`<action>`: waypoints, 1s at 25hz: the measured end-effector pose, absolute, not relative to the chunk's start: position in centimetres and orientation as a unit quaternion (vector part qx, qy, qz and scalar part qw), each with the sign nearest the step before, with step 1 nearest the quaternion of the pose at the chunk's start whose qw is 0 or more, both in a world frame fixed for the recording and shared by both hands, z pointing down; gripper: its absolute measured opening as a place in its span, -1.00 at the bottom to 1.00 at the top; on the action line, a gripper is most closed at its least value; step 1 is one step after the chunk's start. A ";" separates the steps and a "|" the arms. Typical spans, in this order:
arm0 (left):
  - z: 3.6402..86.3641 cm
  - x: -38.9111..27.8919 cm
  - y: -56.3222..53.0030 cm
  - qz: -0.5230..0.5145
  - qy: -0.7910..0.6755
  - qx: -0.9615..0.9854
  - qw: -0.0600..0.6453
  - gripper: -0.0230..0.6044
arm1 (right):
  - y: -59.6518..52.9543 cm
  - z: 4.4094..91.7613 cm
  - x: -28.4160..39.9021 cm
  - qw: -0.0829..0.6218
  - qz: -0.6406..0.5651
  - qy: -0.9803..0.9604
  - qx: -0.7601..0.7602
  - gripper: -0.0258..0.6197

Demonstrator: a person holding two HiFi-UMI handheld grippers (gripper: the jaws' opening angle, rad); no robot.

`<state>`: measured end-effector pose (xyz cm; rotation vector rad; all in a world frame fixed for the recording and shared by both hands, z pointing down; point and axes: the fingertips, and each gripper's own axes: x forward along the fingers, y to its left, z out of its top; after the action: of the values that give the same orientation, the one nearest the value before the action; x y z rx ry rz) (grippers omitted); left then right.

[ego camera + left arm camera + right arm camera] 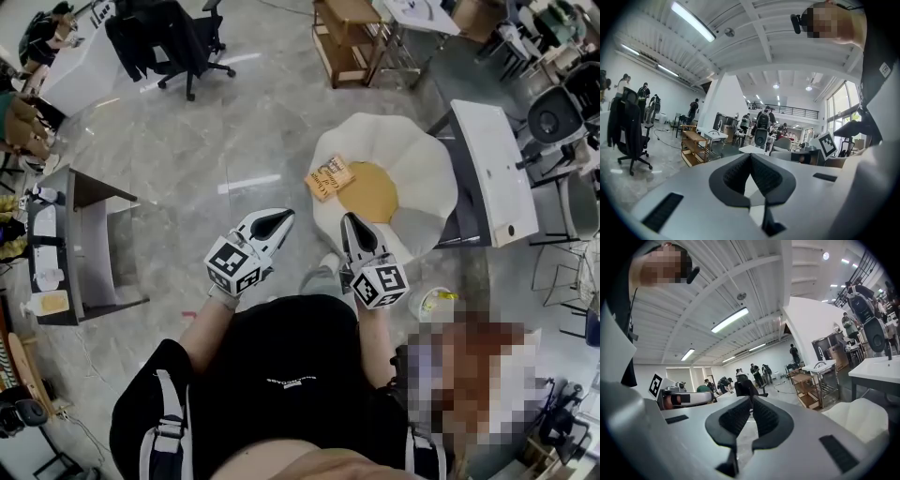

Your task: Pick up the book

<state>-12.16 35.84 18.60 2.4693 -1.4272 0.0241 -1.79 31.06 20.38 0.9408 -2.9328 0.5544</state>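
An orange-yellow book (329, 177) lies flat on the left part of a white, scallop-edged round table (422, 159), beside a tan round disc (371, 191) at the table's middle. Both grippers are held out in front of the person, short of the table. My left gripper (280, 218) points toward the table's left edge, below and left of the book, jaws shut and empty (751, 157). My right gripper (351, 222) hovers at the table's near rim, just below the book, its jaws also shut on nothing (751, 399). Neither gripper view shows the book.
A white desk (492, 169) stands right of the round table. A grey open cabinet (89, 244) is at the left, a black office chair (178, 42) and a wooden shelf (349, 37) farther off. A small bin (436, 303) sits near the person's right side. People stand in the distance.
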 end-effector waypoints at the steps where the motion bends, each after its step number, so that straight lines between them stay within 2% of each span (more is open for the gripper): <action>1: 18.5 -11.8 34.6 0.011 -0.496 0.856 0.144 -0.88 | 29.9 20.3 -1.5 0.005 0.180 -0.937 0.300 -0.81; 13: 17.5 -6.2 21.2 0.013 -0.512 0.846 0.148 -0.88 | 17.1 19.1 3.6 0.004 0.187 -0.942 0.277 -0.81; 25: 18.3 -1.3 14.3 0.021 -0.507 0.846 0.163 -0.88 | 10.3 20.0 8.1 0.007 0.201 -0.938 0.282 -0.81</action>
<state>-1.27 14.35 18.32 2.4145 -1.4459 0.0596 8.06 10.31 19.98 0.8836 -2.9338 0.6293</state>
